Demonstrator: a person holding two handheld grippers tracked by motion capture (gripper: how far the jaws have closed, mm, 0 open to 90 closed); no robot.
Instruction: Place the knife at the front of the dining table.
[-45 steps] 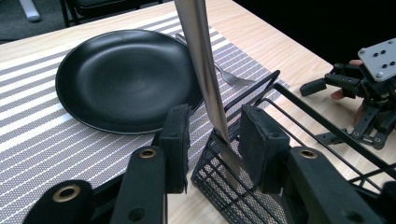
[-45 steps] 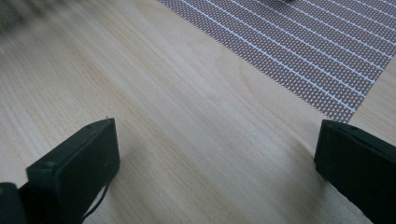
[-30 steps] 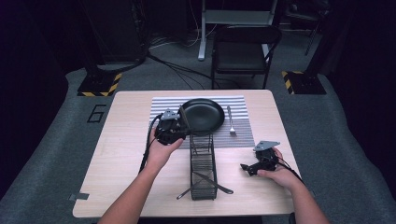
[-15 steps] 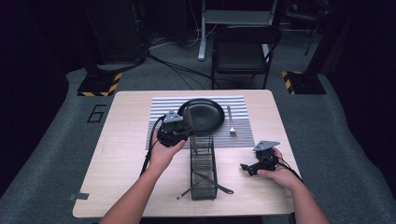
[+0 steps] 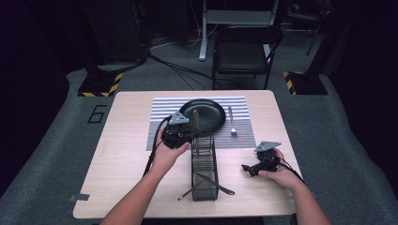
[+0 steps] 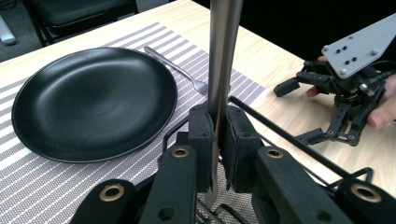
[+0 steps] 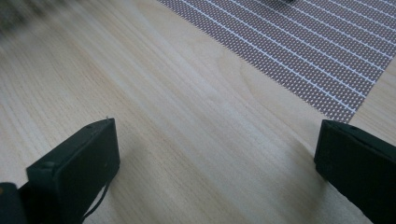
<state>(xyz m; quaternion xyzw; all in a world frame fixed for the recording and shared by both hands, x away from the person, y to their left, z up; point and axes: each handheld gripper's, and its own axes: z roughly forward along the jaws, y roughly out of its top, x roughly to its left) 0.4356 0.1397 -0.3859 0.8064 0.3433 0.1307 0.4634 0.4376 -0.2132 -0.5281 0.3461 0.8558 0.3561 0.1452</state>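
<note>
High view, entry one: left gripper (image 5: 187,132), centre of frame, jaws clamped on a slim brushed-steel utensil handle (image 5: 196,125) that stands upright over the upper end of the black wire cutlery caddy (image 5: 204,174). A second ago the gripper sat further left, at the black round matte plate (image 5: 203,116); it has since drifted right and the handle now stands at the caddy's rim. Judged meaning: the piece is being drawn out of the caddy, or is about clear of it, and placement beside the plate comes next.

Left gripper view, entry two: same handle (image 6: 223,56), smooth and satin, flat-sided, pinched between rubbery black pads (image 6: 201,140); its lower tip shows just under them.

Entry three: right gripper (image 5: 257,167), lower right of the high view, jaws spread wide and empty, resting low over the pale wood-grain table (image 7: 177,107).

Other items:
- grey-and-white striped woven placemat (image 5: 163,123), under the plate;
- stainless steel fork (image 5: 231,121), lying on the mat right of the plate;
- two further steel pieces (image 5: 212,183) lying crossed in the caddy's lower end.
</note>
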